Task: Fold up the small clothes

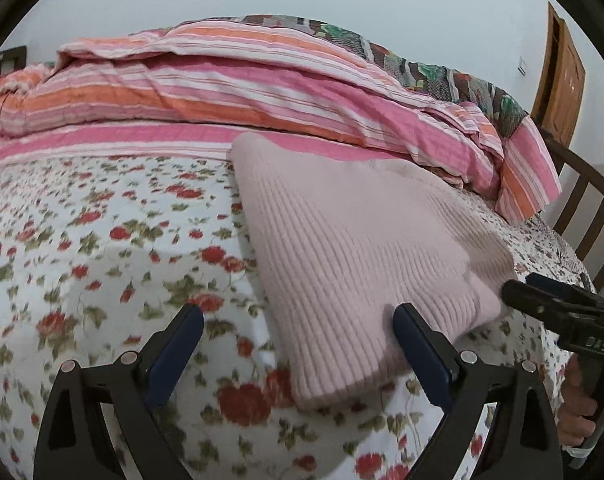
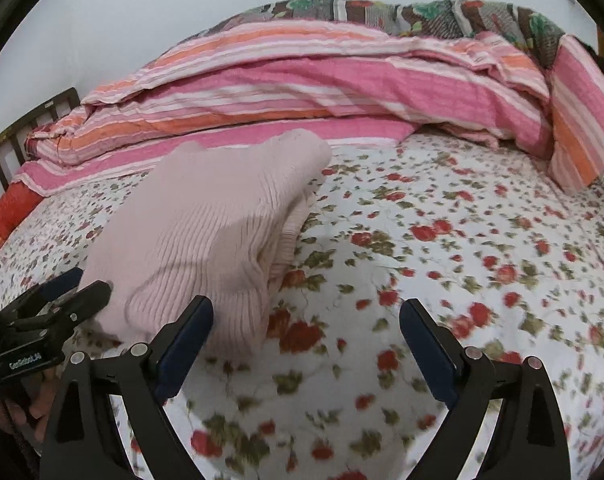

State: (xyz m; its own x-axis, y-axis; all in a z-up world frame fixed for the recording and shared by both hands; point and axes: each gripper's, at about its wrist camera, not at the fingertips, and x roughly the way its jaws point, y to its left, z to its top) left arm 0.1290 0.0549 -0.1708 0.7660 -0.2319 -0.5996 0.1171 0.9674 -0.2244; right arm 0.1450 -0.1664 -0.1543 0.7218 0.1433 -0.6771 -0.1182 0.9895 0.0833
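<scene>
— Where's it lying now?

— The pale pink ribbed knit garment point(image 1: 354, 248), folded into a thick pad, sits on the white flowered bedspread point(image 1: 94, 248), its long side running away toward the striped pink and orange quilt point(image 1: 206, 92).

— And the claws?

— Both released, nothing between the jaws. The left gripper point(image 1: 298, 332) has the near hem by its right finger; the right gripper point(image 2: 306, 328) flanks the other side. Left looks nearer, I'd say.

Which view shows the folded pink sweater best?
The left wrist view: the pink sweater lies broad and flat on the floral sheet, its ribbing and near edges clear. The right wrist view shows the sweater from its side, with stacked folded layers visible but the shape foreshortened.
</scene>
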